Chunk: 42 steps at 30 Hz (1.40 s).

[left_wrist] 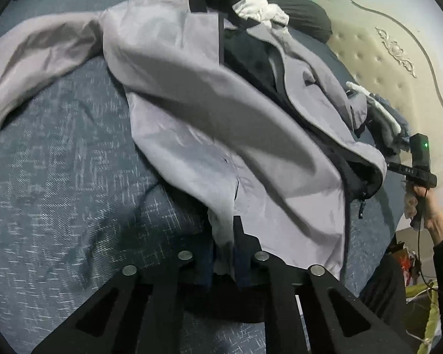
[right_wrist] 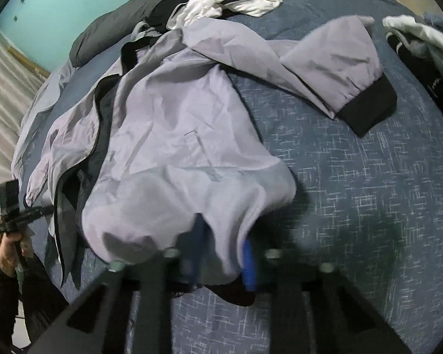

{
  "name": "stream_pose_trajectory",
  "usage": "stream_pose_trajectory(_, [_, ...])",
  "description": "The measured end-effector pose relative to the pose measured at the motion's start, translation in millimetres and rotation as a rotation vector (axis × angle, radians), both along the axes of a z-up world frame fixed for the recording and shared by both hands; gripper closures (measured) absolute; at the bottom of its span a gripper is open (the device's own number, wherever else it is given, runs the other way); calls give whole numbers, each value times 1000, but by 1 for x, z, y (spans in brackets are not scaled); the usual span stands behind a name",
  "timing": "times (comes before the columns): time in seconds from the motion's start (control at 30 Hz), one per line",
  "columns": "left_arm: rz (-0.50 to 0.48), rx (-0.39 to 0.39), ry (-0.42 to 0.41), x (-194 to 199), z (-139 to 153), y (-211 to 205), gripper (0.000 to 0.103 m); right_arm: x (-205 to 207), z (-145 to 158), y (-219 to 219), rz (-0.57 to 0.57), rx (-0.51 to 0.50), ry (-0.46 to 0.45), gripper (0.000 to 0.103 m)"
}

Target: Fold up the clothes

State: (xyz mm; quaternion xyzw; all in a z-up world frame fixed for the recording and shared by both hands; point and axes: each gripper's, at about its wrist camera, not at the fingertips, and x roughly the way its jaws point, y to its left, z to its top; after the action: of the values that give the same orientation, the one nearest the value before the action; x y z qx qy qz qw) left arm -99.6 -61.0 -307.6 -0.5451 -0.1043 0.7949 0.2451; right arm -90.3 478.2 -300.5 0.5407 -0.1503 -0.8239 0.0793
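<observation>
A light grey jacket (left_wrist: 192, 109) with black lining and black cuffs lies spread across the blue bed cover. My left gripper (left_wrist: 223, 253) is shut on a fold of the jacket's lower edge, the cloth pinched between its fingers. In the right wrist view the same jacket (right_wrist: 174, 135) stretches away from me, and my right gripper (right_wrist: 221, 262) is shut on its hem, grey cloth bunched between the blue pads (right_wrist: 249, 265). One sleeve with a black cuff (right_wrist: 366, 109) lies out to the right. The other gripper's handle (left_wrist: 419, 159) shows at the jacket's far side, held by a hand.
The bed is covered by a blue patterned cover (left_wrist: 59, 159). A white garment (right_wrist: 236, 0) and dark clothes lie piled at the far end. More clothes (right_wrist: 422, 47) sit at the right edge. A padded cream headboard (left_wrist: 398, 47) and a dark pillow (left_wrist: 304, 14) stand beyond.
</observation>
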Motion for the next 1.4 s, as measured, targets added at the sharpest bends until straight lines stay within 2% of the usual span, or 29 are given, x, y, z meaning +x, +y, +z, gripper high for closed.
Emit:
stream_pose_trajectory(0.2, [6,-48,71,6,49,-11,96,8,31,-13,20,-32,22,95])
stream_pose_trajectory(0.33, [11,-81,125,13,90,-24,96,21,61,-30,45,-110,40,96])
stream_pose_trajectory(0.6, [44,-129,196,32,149,-65,96,47,116,-57,75,-266,66,96])
stream_pose_trajectory(0.67, [57,-129,183,34,149,-71,96,50,114,-59,57,-272,56,96])
stream_pose_trajectory(0.73, [71,-120,158,36,141,-77,96,51,98,-55,16,-261,23,96])
stream_pose_trajectory(0.93, [107,-120,59,30,88,-84,96,57,33,-35,-94,-232,-65,96])
stream_pose_trajectory(1.07, [134,-130,-10,23,50,-88,96,57,2,-25,-128,-179,-89,96])
stream_pose_trajectory(1.17, [161,-132,-38,21,35,-92,96,54,-3,-22,-140,-127,-72,91])
stream_pose_trajectory(1.2, [163,-133,-41,21,35,-92,95,53,-2,-21,-141,-107,-67,80])
stream_pose_trajectory(1.27, [163,-141,-32,23,38,-93,93,49,6,-20,-149,-32,-60,66])
stream_pose_trajectory(1.4, [166,-175,30,27,61,-95,87,50,31,-15,-143,6,31,63])
